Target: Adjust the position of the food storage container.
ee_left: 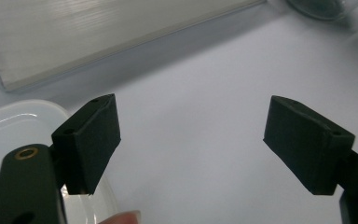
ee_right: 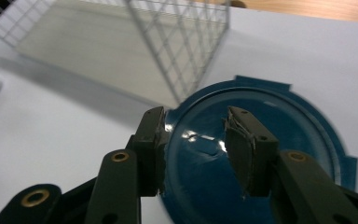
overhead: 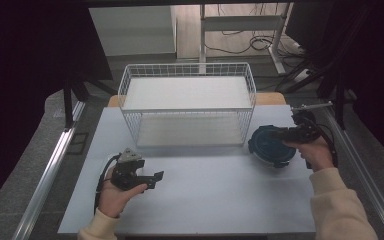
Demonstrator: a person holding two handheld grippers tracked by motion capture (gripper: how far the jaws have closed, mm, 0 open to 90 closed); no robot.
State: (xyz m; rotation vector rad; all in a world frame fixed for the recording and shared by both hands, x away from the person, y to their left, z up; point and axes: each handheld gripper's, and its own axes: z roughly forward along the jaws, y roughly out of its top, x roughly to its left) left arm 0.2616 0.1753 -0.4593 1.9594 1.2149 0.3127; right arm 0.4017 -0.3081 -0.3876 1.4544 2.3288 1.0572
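Observation:
A round dark-blue lidded container (overhead: 269, 146) lies on the white table at the right, just beside the wire rack's corner. My right gripper (overhead: 276, 134) hovers over its near-right part. In the right gripper view the blue lid (ee_right: 284, 121) lies under the jaws, and the right gripper (ee_right: 196, 140) is open by a narrow gap with nothing between the pads. My left gripper (overhead: 155, 179) sits at the front left of the table. The left gripper (ee_left: 191, 140) is wide open over bare table, with a white plastic container (ee_left: 14, 123) beside its left jaw.
A white two-level wire rack (overhead: 187, 107) stands at the back middle of the table; its mesh corner (ee_right: 186, 46) is close to the blue lid. Metal rails run along both table sides. Cables and a frame lie on the floor behind.

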